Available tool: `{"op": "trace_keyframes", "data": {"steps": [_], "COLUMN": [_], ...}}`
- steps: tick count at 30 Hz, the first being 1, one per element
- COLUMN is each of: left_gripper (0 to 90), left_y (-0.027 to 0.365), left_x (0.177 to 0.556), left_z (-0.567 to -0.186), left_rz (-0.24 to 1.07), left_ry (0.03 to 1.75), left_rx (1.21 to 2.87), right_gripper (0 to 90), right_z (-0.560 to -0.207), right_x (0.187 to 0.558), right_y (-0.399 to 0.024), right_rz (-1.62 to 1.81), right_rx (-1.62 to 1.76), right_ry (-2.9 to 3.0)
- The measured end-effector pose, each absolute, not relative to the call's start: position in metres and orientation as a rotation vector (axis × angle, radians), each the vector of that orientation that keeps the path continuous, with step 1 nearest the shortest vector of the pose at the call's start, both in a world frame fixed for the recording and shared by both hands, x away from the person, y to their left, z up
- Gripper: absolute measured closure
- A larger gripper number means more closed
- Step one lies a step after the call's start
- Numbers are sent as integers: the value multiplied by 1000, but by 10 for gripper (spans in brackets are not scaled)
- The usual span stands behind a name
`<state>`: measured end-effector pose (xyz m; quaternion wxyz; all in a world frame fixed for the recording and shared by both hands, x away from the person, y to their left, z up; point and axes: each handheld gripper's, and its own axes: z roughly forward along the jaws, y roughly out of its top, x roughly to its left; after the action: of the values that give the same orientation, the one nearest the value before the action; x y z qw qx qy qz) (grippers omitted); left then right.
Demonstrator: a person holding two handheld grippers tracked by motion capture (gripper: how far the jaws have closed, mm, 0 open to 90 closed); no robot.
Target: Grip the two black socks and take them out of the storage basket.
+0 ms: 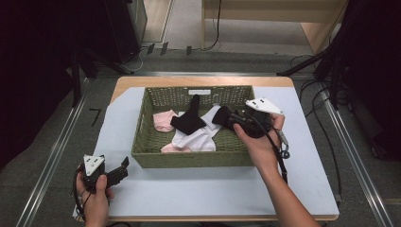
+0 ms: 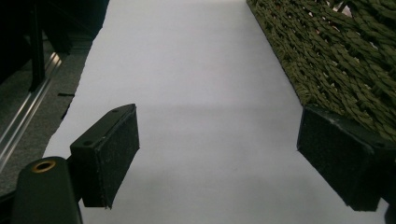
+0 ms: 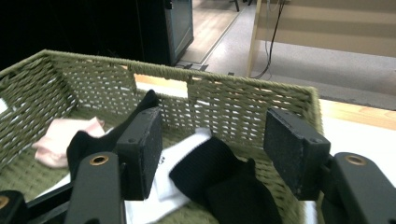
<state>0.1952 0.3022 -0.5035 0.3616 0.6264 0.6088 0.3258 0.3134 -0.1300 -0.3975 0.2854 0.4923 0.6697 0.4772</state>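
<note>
Right tongs (image 3: 212,154) hung over the right end of the basket (image 1: 189,158), jaws wide apart and gripping nothing, with a black sock (image 3: 219,179) just below and between them. White sock (image 3: 175,175) lay under that one, touching it; another black sock (image 1: 188,120) and a pink one (image 1: 164,120) sat further left. Left tongs (image 2: 217,154) rested open and empty on the sheet (image 2: 201,70), basket wall just beside 1 jaw. Risk: closing now could pinch both layers, so 2 socks lift together. Going too deep could snag the weave.
</note>
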Motion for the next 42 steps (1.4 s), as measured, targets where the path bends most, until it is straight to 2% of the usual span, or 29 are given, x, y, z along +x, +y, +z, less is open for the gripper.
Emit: {"op": "trace_keyframes", "data": {"steps": [5, 13, 21, 32, 35, 38, 39, 40, 42], "left_gripper": [140, 140, 140, 140, 141, 140, 140, 141, 141], "left_y": [302, 302, 302, 303, 303, 303, 303, 303, 303], "left_x": [195, 195, 196, 196, 196, 196, 196, 196, 196], "left_z": [-503, -504, -503, -503, -504, -503, -503, -503, -504], "left_rz": [838, 830, 828, 824, 823, 818, 818, 814, 811], "left_ry": [1568, 1565, 1569, 1566, 1565, 1564, 1564, 1562, 1562], "left_rx": [1615, 1614, 1622, 1626, 1626, 1625, 1625, 1626, 1624], "right_gripper": [386, 476, 476, 427, 470, 558, 558, 633, 714], "right_z": [-404, -431, -445, -468, -475, -480, -480, -481, -480], "right_x": [327, 362, 380, 399, 401, 402, 402, 401, 400], "right_y": [-118, -102, -103, -95, -96, -98, -98, -98, -97], "right_rz": [1257, 1143, 1111, 951, 884, 812, 812, 777, 782], "right_rx": [1329, 1428, 1572, 1643, 1625, 1616, 1616, 1608, 1606], "right_ry": [1807, 1911, 1984, 2116, 2172, 2221, 2221, 2251, 2269]}}
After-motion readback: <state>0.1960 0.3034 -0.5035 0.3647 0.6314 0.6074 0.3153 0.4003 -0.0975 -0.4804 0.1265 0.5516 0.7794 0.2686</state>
